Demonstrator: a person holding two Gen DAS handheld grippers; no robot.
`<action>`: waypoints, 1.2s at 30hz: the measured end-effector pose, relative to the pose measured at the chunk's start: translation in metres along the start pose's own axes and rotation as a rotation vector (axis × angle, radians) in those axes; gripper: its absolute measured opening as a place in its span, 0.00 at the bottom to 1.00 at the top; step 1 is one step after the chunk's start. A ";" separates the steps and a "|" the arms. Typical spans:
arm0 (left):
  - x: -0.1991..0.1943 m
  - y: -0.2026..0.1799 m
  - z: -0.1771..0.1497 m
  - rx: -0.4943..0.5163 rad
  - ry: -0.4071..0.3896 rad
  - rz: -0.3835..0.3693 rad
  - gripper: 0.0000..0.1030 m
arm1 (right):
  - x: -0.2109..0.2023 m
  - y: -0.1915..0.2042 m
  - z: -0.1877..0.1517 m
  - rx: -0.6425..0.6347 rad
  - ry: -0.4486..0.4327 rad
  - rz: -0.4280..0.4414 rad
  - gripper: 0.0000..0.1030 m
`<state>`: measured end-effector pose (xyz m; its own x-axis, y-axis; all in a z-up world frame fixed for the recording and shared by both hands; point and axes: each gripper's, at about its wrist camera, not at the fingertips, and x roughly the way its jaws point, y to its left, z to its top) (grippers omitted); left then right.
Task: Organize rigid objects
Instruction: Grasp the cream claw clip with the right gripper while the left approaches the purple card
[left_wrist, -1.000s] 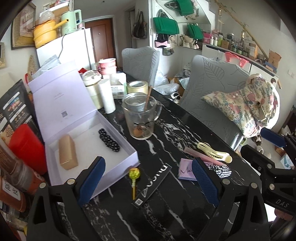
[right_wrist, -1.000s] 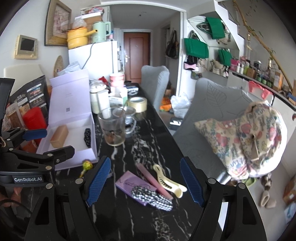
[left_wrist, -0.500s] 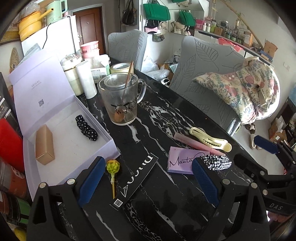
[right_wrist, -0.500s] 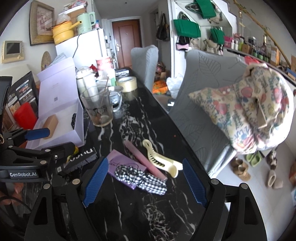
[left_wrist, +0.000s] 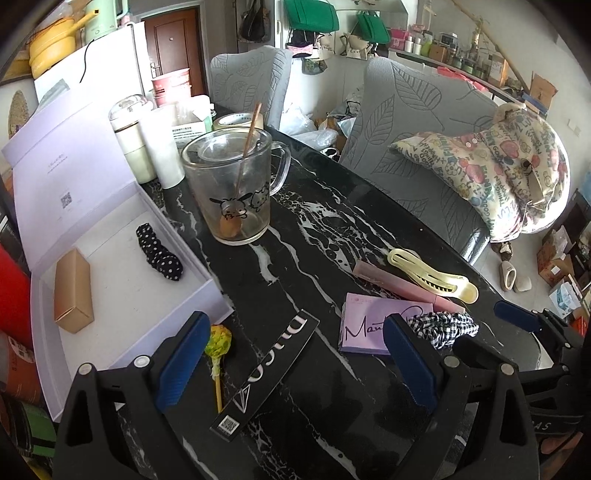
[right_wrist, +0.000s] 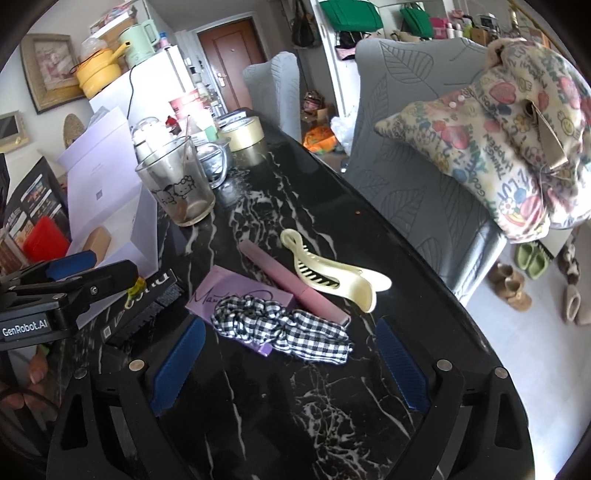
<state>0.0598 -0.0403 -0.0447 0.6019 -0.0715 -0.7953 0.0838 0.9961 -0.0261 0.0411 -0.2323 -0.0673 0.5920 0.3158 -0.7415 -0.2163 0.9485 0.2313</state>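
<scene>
On the black marble table lie a cream hair claw (right_wrist: 328, 277), a pink tube (right_wrist: 291, 284), a purple booklet (right_wrist: 236, 295), a checked scrunchie (right_wrist: 284, 328), a black card (left_wrist: 269, 369) and a lollipop (left_wrist: 218, 347). An open lilac box (left_wrist: 122, 295) at the left holds a brown carton (left_wrist: 72, 291) and a dotted scrunchie (left_wrist: 159, 251). My left gripper (left_wrist: 295, 365) is open and empty above the black card. My right gripper (right_wrist: 288, 369) is open and empty just short of the checked scrunchie.
A glass mug (left_wrist: 232, 188) with a stirrer stands behind the items. A tape roll (right_wrist: 242, 133), white containers (left_wrist: 147, 140) and red packs (left_wrist: 11, 288) crowd the far and left side. Grey chairs (right_wrist: 413, 173) and a patterned cushion (right_wrist: 509, 122) line the table's right edge.
Both grippers have moved forward and lower toward the table, so the items look larger. Nothing on the table has moved. Both grippers stay open.
</scene>
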 end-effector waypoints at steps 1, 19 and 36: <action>0.004 -0.003 0.002 0.007 0.002 0.000 0.93 | 0.001 -0.001 0.001 -0.001 -0.001 -0.002 0.92; 0.086 -0.048 0.021 0.053 0.262 -0.141 0.93 | 0.007 -0.038 0.010 -0.026 0.009 -0.052 0.92; 0.097 -0.082 0.013 0.109 0.360 -0.180 0.97 | 0.007 -0.047 0.022 -0.103 -0.002 -0.022 0.92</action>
<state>0.1215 -0.1292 -0.1114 0.2552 -0.2029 -0.9453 0.2574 0.9567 -0.1358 0.0726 -0.2742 -0.0700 0.5988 0.2950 -0.7446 -0.2817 0.9479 0.1491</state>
